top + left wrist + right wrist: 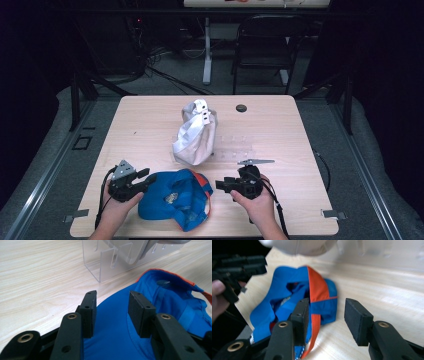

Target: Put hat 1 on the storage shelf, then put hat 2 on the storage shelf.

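The blue cap [175, 199] lies upside down at lower centre of the high view, on the table [280, 125]. Left gripper [142, 178] jaws stand apart over its brim; right gripper [220, 185] jaws apart, just beside it

A cap [175, 200] lies upside down at the near edge of the counter [280, 125], between the left gripper [145, 176] on its left and the right gripper [220, 185] on its right. Behind it, mid-counter, a second cap [196, 134] rests on a clear stand [105, 265]. A small round disc [241, 108] lies beyond, near the far edge.
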Demonstrator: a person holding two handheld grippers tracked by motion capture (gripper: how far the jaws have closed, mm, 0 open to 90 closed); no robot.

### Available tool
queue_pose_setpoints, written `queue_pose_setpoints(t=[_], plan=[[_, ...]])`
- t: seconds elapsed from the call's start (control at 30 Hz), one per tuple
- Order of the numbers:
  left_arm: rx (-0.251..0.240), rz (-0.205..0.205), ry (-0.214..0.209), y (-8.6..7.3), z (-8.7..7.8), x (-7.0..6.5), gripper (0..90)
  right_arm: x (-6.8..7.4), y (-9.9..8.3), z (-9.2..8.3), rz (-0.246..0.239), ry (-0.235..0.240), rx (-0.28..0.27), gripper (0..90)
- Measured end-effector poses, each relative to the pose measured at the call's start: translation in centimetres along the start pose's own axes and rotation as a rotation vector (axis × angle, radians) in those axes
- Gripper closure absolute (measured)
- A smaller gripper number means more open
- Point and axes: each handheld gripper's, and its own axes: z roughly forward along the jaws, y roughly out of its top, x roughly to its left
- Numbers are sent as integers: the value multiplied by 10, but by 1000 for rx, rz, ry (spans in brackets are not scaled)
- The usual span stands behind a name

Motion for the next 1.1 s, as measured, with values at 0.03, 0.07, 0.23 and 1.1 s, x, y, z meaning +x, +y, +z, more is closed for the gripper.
queue_pose_setpoints(t=[0.03, 0.07, 0.23, 1.1], plan=[[11, 0, 0, 0, -1, 1, 591, 0, -2, 3, -6, 2, 12, 551], [7, -2, -2, -2, 0, 2, 591, 0, -3, 6, -7, 6, 22, 551], [13, -5, 2, -5, -3, 6, 591, -2, -5, 20, 39, 74, 69, 550], [7, 5, 11, -5, -3, 4, 591, -10, -29, 58, 158, 187, 227, 552]])
